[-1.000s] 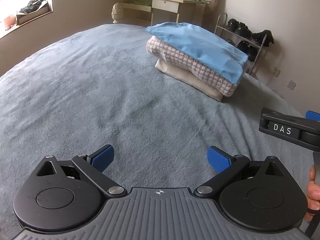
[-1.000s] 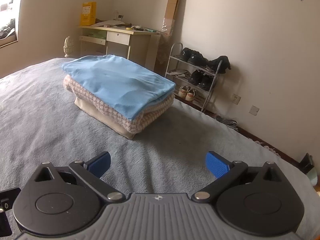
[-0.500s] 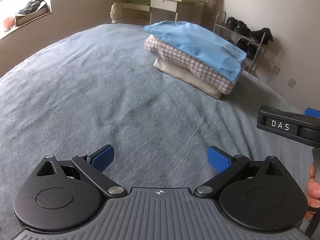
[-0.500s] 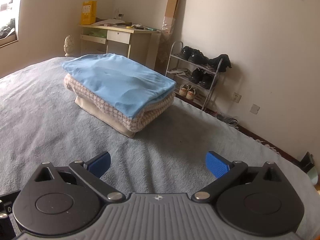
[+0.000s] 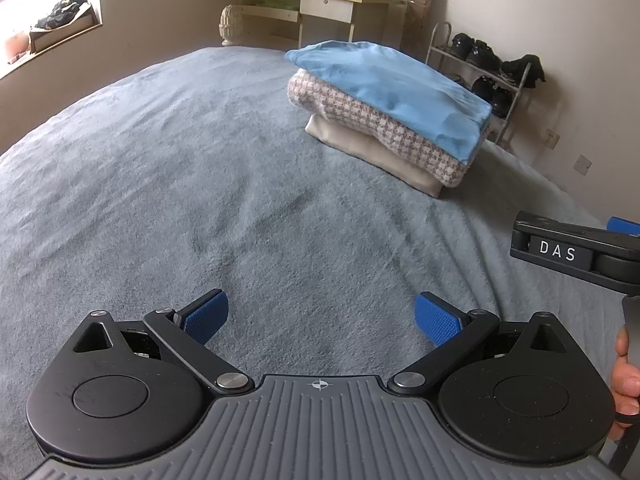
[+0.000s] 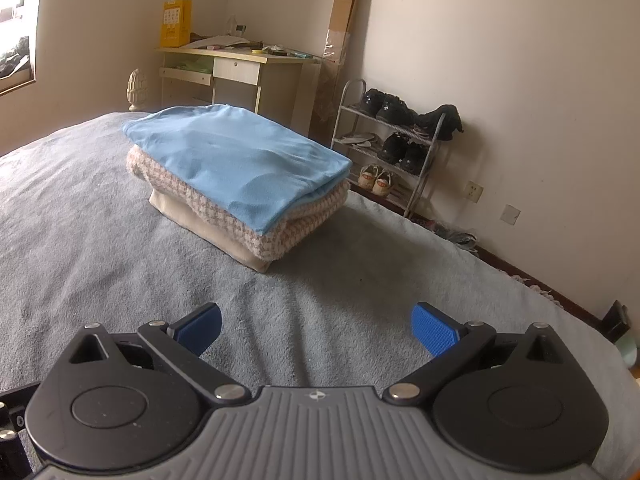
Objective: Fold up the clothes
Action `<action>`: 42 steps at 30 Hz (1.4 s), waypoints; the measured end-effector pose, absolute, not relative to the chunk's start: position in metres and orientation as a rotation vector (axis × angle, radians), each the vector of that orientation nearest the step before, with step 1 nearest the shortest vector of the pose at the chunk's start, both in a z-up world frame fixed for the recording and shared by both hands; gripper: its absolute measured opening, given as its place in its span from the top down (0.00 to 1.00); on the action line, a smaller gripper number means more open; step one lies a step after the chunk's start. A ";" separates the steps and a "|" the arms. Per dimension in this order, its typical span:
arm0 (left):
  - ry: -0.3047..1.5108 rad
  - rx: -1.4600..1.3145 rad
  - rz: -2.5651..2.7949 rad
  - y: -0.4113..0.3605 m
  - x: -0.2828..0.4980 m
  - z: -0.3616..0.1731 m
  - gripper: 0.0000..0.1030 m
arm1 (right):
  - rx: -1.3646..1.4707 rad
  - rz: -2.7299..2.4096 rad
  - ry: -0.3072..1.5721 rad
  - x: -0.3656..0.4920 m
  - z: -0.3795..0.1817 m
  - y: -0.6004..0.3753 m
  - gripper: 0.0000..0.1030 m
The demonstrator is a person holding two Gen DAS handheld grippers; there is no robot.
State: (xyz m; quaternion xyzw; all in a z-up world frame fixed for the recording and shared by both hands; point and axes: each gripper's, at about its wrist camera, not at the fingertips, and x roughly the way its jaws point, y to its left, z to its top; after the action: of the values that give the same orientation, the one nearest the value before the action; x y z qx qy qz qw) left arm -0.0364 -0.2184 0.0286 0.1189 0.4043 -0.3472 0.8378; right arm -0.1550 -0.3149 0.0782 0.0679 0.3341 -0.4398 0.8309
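Both wrist views low over the bed (image 5: 160,184), facing forward past their own tongs, sharing the folded stack (image 6: 240,176), right view nearer it

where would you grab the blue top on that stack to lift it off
Pinch the blue garment at its near corner, where the folded edge overhangs the checked knit. Come in low from the front with the right gripper; its jaws stand open, and that corner faces it with bare bedspread between.
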 end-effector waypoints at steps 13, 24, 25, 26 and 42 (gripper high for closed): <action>0.857 0.247 -0.731 -0.219 -0.038 0.029 0.02 | 0.138 -0.925 0.711 -0.153 0.078 -0.316 0.00; 0.853 0.249 -0.732 -0.218 -0.039 0.030 0.02 | 0.142 -0.922 0.715 -0.153 0.078 -0.316 0.00; 0.854 0.249 -0.730 -0.219 -0.039 0.030 0.02 | 0.143 -0.922 0.715 -0.153 0.078 -0.316 0.00; 0.855 0.250 -0.728 -0.219 -0.039 0.030 0.02 | 0.143 -0.921 0.715 -0.153 0.078 -0.316 0.00; 0.852 0.253 -0.722 -0.221 -0.039 0.030 0.02 | 0.160 -0.909 0.721 -0.155 0.077 -0.316 0.00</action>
State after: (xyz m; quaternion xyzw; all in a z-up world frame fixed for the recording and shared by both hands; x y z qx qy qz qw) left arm -0.0392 -0.2205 0.0299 0.1198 0.4030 -0.3416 0.8406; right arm -0.1554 -0.3162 0.0769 0.0757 0.3404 -0.4289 0.8333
